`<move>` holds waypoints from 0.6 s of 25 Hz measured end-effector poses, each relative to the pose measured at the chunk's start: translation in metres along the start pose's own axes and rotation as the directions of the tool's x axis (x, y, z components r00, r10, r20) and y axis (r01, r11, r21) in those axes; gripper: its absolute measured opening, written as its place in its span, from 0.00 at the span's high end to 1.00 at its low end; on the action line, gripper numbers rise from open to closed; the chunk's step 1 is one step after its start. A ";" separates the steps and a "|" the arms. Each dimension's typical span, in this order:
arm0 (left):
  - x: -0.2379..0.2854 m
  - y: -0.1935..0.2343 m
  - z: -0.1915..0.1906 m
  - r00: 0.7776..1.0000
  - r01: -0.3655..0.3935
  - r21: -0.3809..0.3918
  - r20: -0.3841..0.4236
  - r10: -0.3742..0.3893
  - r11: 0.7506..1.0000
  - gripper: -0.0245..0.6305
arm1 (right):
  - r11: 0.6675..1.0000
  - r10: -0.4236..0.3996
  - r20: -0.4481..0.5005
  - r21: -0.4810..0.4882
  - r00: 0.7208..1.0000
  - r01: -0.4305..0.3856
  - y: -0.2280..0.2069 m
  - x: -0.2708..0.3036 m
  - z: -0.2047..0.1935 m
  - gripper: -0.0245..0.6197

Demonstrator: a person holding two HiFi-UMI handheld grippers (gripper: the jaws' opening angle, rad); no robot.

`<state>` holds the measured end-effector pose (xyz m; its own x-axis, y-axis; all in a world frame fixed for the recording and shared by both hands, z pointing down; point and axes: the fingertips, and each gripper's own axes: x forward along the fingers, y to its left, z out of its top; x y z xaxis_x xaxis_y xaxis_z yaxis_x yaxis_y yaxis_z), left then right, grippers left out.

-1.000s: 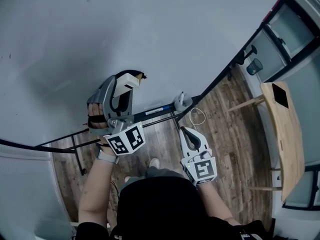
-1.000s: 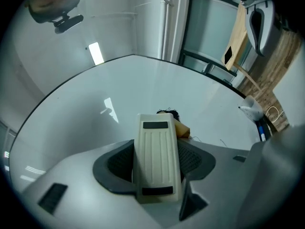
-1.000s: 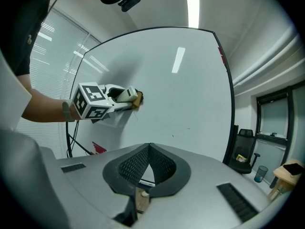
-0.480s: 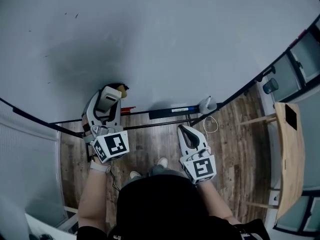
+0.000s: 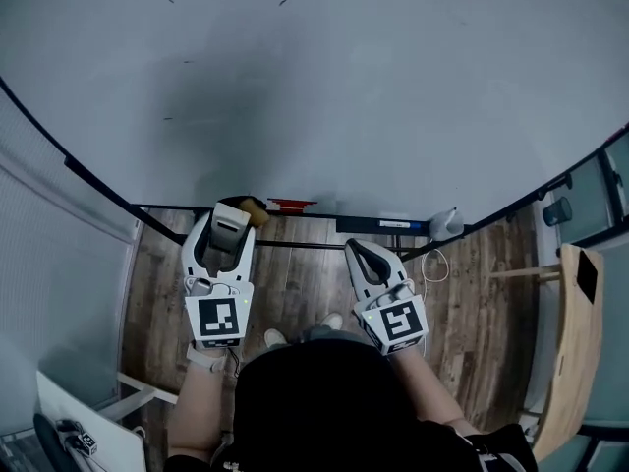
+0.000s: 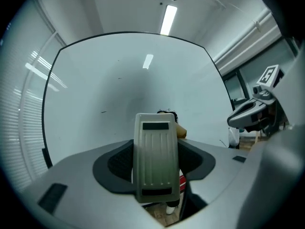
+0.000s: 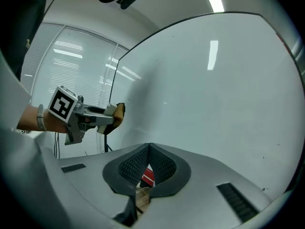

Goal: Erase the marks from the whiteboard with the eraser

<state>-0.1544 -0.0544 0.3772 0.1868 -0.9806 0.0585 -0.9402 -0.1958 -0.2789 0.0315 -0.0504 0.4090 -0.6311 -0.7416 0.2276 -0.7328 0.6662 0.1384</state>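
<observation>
Eraser (image 6: pixel 156 156) in left gripper (image 5: pixel 230 232), right gripper (image 5: pixel 360 252) closed, red item (image 5: pixel 292 204) on ledge (image 5: pixel 177 207)

No readable text or numbers anywhere, whiteboard (image 5: pixel 344 87) shows only tiny illegible marks

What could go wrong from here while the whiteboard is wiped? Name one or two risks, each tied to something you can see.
1. The eraser in the left gripper is low on the whiteboard, while small marks show far above it. They could be missed.
2. A red item lies close beside the eraser, so a low sweep might knock it off.
</observation>
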 end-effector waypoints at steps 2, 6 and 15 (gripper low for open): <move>-0.015 0.002 -0.008 1.000 -0.005 -0.032 -0.011 0.005 0.999 0.57 | 0.999 0.043 0.006 0.004 0.999 -0.043 0.013 0.009 0.002 0.92; -0.038 0.004 -0.027 0.999 -0.026 -0.097 -0.034 0.023 0.995 0.57 | 0.994 0.105 0.013 0.010 0.994 -0.105 0.031 0.020 0.008 0.92; -0.057 0.000 -0.033 1.000 -0.023 -0.124 -0.022 0.020 0.992 0.57 | 0.990 0.137 0.017 0.040 0.990 -0.137 0.038 0.027 0.000 0.92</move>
<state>-0.1747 0.0011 0.4054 0.1612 -0.9841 0.0742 -0.9723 -0.1713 -0.1592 -0.0131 -0.0455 0.4201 -0.7296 -0.6446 0.2282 -0.6487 0.7581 0.0674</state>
